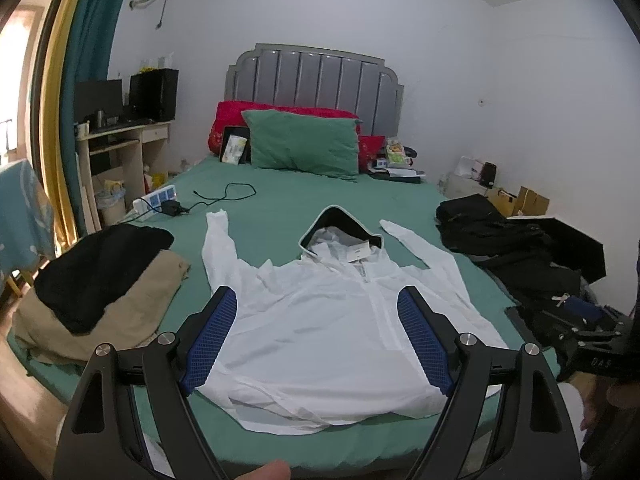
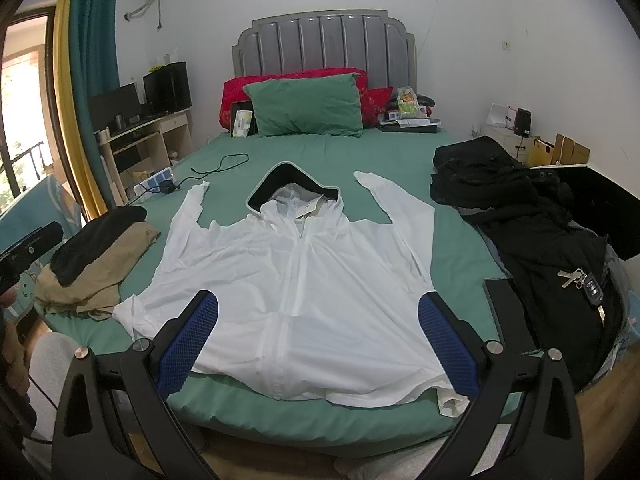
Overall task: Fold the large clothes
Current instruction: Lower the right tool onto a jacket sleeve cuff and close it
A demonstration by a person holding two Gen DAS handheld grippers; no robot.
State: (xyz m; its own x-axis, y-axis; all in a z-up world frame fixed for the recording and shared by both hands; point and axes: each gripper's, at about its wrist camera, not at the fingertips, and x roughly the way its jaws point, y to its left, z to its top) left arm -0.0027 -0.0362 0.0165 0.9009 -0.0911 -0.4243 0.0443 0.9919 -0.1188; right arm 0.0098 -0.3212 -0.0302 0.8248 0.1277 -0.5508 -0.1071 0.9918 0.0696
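A white zip-up hooded jacket (image 1: 320, 320) lies spread flat, front up, on the green bed sheet (image 1: 304, 196), hood toward the pillows and both sleeves angled up and out. It also shows in the right wrist view (image 2: 296, 280). My left gripper (image 1: 318, 300) is open and empty, held above the jacket's lower half near the foot of the bed. My right gripper (image 2: 318, 306) is open and empty, held above the jacket's hem. Both have blue ribbed pads.
Folded black and tan clothes (image 1: 96, 280) sit on the bed's left edge. A pile of black clothes (image 2: 520, 208) with keys (image 2: 584, 280) lies on the right. A green pillow (image 1: 304, 144), charger cable (image 1: 224, 196) and power strip (image 1: 156, 200) lie farther back.
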